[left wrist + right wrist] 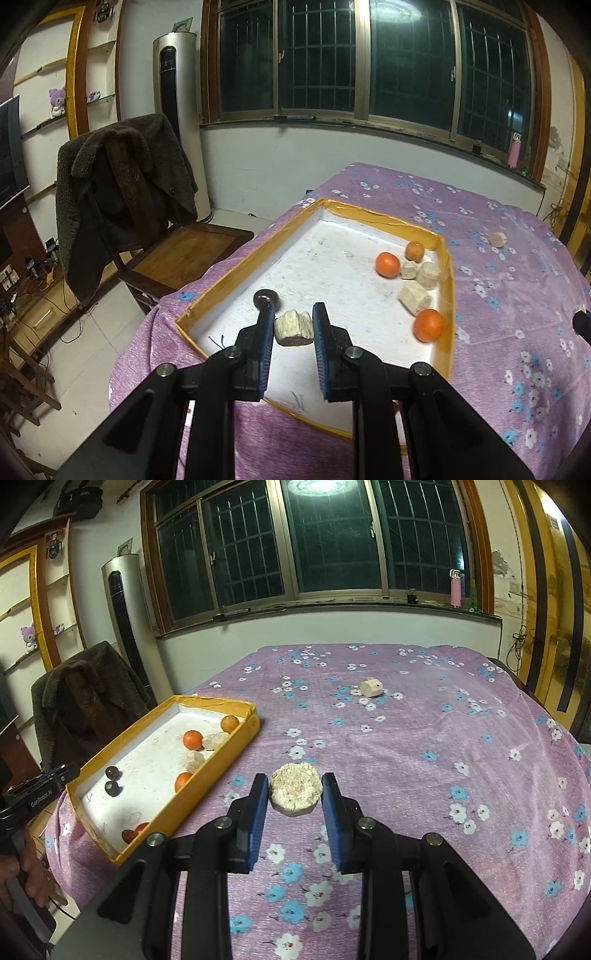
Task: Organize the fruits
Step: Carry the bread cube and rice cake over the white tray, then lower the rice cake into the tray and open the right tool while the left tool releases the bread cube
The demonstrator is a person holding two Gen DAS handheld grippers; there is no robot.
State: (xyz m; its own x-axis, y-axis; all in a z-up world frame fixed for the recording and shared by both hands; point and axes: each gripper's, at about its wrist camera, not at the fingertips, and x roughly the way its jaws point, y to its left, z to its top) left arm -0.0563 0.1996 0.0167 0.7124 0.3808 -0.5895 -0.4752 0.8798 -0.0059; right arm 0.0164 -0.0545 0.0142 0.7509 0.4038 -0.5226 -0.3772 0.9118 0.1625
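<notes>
Left gripper (294, 325) fingers clamp a pale fibrous chunk (294, 328) over the tray (380, 218). Right gripper (295, 794) fingers clamp a pale round chunk (294, 789) above the surface (424, 746), tray at 9 o'clock. Both look light, dry, crumbly: hold flat sides, gently.

The purple flowered table (424, 746) is wide open in the middle and right of the right wrist view; only one small pale chunk (372, 687) sits far back. At the left, the shallow white tray with yellow walls (207, 771) blocks the way. Oranges (388, 264) and pale chunks (414, 297) crowd its right side; its middle is free.
</notes>
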